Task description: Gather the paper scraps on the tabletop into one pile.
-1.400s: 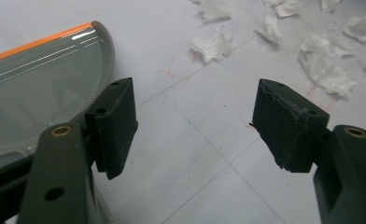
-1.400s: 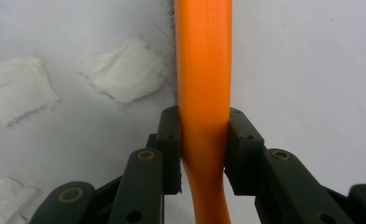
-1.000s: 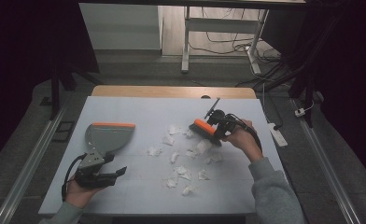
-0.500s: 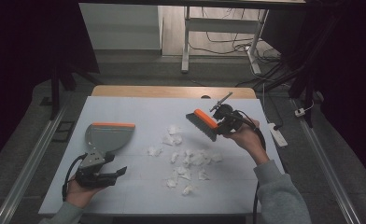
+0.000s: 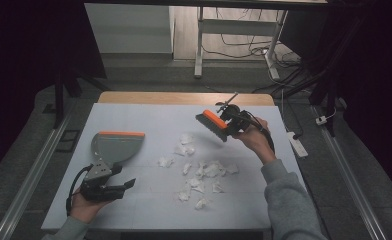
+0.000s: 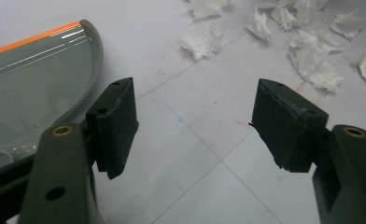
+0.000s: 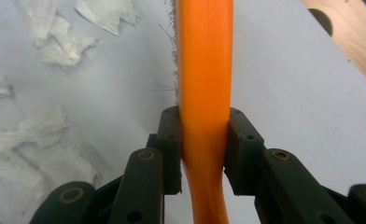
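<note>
The right gripper (image 5: 232, 121), jaws clamped on the brush (image 5: 212, 124), hangs beyond the paper scraps (image 5: 204, 172); the left gripper (image 5: 115, 186), jaws apart, waits near the dustpan (image 5: 115, 146).

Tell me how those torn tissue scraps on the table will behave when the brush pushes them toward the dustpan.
The tissue scraps look thin and crumpled, so they are probably very light and may scatter or flutter rather than slide together. Being soft, they may snag in the bristles of the brush. The dustpan lies flat on the table, so its lip should catch most.

The left gripper (image 6: 195, 126) was held open over the table (image 6: 190, 154), beside the dustpan (image 6: 31, 93) and paper scraps (image 6: 312, 65).
</note>
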